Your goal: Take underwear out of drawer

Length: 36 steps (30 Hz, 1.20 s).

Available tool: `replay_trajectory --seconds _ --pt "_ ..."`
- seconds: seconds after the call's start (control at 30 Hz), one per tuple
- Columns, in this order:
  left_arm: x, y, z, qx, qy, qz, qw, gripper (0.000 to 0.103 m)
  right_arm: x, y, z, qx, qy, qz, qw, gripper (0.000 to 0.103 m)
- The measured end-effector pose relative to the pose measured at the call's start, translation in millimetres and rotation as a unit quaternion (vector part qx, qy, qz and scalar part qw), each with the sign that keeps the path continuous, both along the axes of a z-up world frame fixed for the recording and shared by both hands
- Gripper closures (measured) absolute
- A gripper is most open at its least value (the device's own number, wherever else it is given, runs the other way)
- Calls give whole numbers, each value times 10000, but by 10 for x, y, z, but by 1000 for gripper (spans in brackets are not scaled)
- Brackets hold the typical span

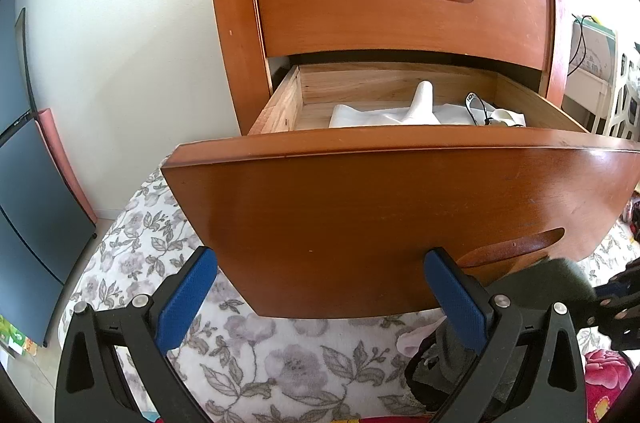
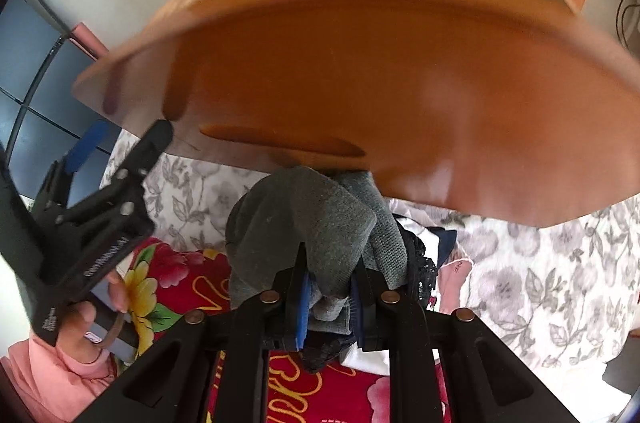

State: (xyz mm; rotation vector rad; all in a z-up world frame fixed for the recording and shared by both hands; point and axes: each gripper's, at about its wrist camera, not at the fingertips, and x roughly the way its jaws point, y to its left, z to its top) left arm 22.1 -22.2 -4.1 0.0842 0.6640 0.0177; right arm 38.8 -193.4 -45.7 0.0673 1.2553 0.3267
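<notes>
Item: grey underwear (image 2: pixel 316 239), pinched between the blue pads (image 2: pixel 303 307) of the right gripper (image 2: pixel 329 307), already outside the open lower drawer (image 2: pixel 360 71); it bulges forward past the fingertips, long axis roughly along the fingers, touching or just short of the drawer front. Below it lie a heap of garments (image 2: pixel 436 263) and a floral blanket (image 2: pixel 560 295). Left gripper (image 1: pixel 320 299), jaws spread and empty, held level-low facing the drawer front; right gripper pitched steeply downward, likely toward that heap.
</notes>
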Motion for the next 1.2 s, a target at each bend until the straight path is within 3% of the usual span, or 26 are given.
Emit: replay_trajectory --seconds 0.4,0.67,0.93,1.0,1.07,1.2 --pt "2 -1 0 4 1 0 10000 0 74 -24 -268 -44 301 -103 9995 84" --pt "2 0 0 1 2 0 10000 0 66 -17 -264 -78 290 -105 9995 83" --pt "1 -1 1 1 3 -1 10000 0 14 -14 -130 -240 148 -127 9995 72" --pt "3 0 0 2 2 0 10000 0 -11 -3 -54 -276 50 -110 9995 66" --pt "3 0 0 1 1 1 10000 0 -34 11 36 -303 -80 -78 9995 53" --pt "2 -3 1 6 0 2 10000 0 -88 45 220 -375 -361 -19 9986 50"
